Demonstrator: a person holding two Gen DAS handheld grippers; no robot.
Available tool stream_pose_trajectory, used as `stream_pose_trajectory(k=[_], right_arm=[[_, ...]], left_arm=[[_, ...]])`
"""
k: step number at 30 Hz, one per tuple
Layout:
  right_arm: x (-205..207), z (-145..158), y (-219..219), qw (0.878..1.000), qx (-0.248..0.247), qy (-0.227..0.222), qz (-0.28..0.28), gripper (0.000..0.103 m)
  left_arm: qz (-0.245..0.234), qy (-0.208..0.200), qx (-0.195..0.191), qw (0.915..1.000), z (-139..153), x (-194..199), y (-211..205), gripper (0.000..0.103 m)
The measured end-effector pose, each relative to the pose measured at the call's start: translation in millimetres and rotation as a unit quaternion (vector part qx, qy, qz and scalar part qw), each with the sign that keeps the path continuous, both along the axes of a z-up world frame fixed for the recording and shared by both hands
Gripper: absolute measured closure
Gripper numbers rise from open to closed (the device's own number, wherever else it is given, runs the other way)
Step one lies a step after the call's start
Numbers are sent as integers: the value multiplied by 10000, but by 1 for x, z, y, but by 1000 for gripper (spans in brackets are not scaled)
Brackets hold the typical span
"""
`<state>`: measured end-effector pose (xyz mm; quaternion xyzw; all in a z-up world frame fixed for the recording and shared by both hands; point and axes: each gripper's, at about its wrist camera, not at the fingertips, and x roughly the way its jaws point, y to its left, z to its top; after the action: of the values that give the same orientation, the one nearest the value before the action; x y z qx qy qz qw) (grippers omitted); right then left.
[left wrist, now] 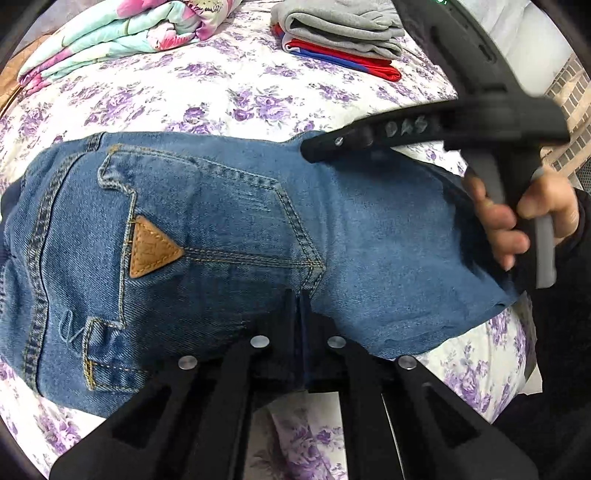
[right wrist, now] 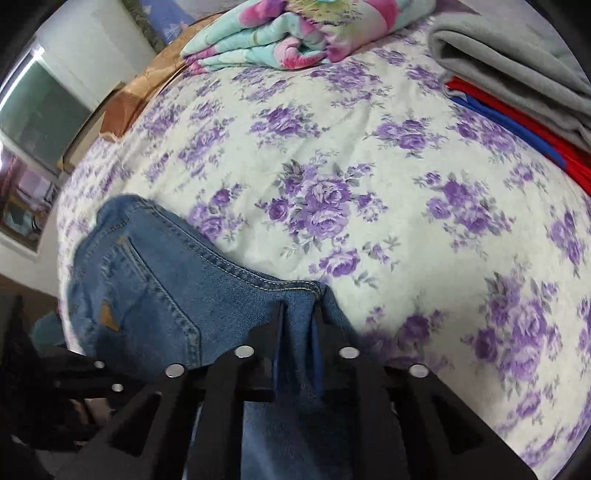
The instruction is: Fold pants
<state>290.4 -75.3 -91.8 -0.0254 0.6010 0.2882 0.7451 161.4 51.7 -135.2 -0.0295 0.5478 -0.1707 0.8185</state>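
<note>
We hold the jeans [left wrist: 221, 236] over the bed [left wrist: 229, 99]: our left gripper [left wrist: 301, 314] jaws pinch denim at 6 o'clock, our right gripper [right wrist: 301, 325] jaws clamp a fold, folded clothes [left wrist: 343, 33] lying at 1 o'clock.

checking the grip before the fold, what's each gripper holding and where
Both hold the jeans: left gripper pinches the near edge beside the back pocket; right gripper pinches the far-edge seam.
</note>
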Motion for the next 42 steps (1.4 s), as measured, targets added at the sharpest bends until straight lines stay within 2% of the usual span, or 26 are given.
stream_pose_trajectory(k=[2,4,5,6,8,11,13,14,16,17,19,21,22,23,24,28,29,31,32,33,34,36,37,38,40,42], right_arm=[[-9,24,-10,9996,-60,-253,-121,74],[-26,50,-19,9972,-191,-711,-138,66],[-39,66,-26,9950,-228,-957,-166,57],[-58,82,-36,9924,-186,-1208,-167,55],[-87,92,-48,9905,-148,-1363,-122,56],[-130,81,-57,9924,-23,-1223,-158,100],[-148,69,-55,9932,37,-1144,-219,99],[-155,64,-51,9919,18,-1244,-251,99],[-158,59,-43,9906,25,-1331,-319,99],[-157,53,-41,9910,96,-1270,-407,99],[-155,36,-36,9938,103,-986,-508,99],[-156,2,-29,9981,-46,-352,-497,99],[-160,-10,-27,9980,-91,-306,-539,99],[-167,-10,-25,9964,-105,-613,-584,100],[-170,-8,-22,9956,-180,-717,-578,100],[-169,0,-25,9933,-57,-695,-922,99],[-170,4,-28,9926,17,-672,-1009,95],[-179,24,-46,9876,348,-774,-1322,75],[-183,31,-54,9849,419,-861,-1442,42],[-191,44,-70,9783,455,-1078,-1711,26],[-202,57,-92,9679,416,-1372,-2066,26],[-217,70,-127,9529,300,-1592,-2564,26],[-224,74,-149,9434,260,-1641,-2869,26],[-234,80,-177,9274,245,-1675,-3335,26],[-250,84,-217,9012,238,-1739,-3963,26],[-264,86,-254,8725,-19,-1908,-4498,25]], left_arm=[[-42,94,-60,9999,8,0,1,100],[-81,47,-218,9997,25,-1,4,100],[-77,-72,-243,9997,33,-1,5,100],[-93,-191,-282,9994,44,3,3,100],[-185,-186,-508,9984,54,14,-2,100],[-340,120,-769,9964,45,54,-23,100],[-484,376,-725,9955,30,79,-45,100],[-518,494,-643,9954,21,88,-54,100],[-462,836,-497,9942,-1,102,-66,100],[-458,861,-502,9940,-7,105,-67,100],[-509,808,-566,9938,-7,103,-64,99],[-518,863,-726,9923,-11,106,-60,100],[-522,907,-818,9911,-14,106,-58,100],[-516,957,-948,9895,-18,109,-55,101],[-522,991,-1030,9884,-20,112,-53,101],[-535,1038,-1246,9853,-21,116,-50,102],[-540,936,-1200,9869,-18,113,-52,102],[-541,726,-1004,9908,-9,104,-54,102],[-555,533,-800,9938,0,93,-57,102],[-581,373,-669,9954,8,85,-59,100],[-607,253,-606,9960,14,78,-60,99],[-641,-25,-559,9964,29,55,-61,86],[-594,-131,-537,9967,33,42,-60,70],[-545,-202,-493,9971,33,32,-60,62],[-475,-325,-307,9979,27,8,-63,62],[-496,-310,-29,9983,12,-7,-69,62]])
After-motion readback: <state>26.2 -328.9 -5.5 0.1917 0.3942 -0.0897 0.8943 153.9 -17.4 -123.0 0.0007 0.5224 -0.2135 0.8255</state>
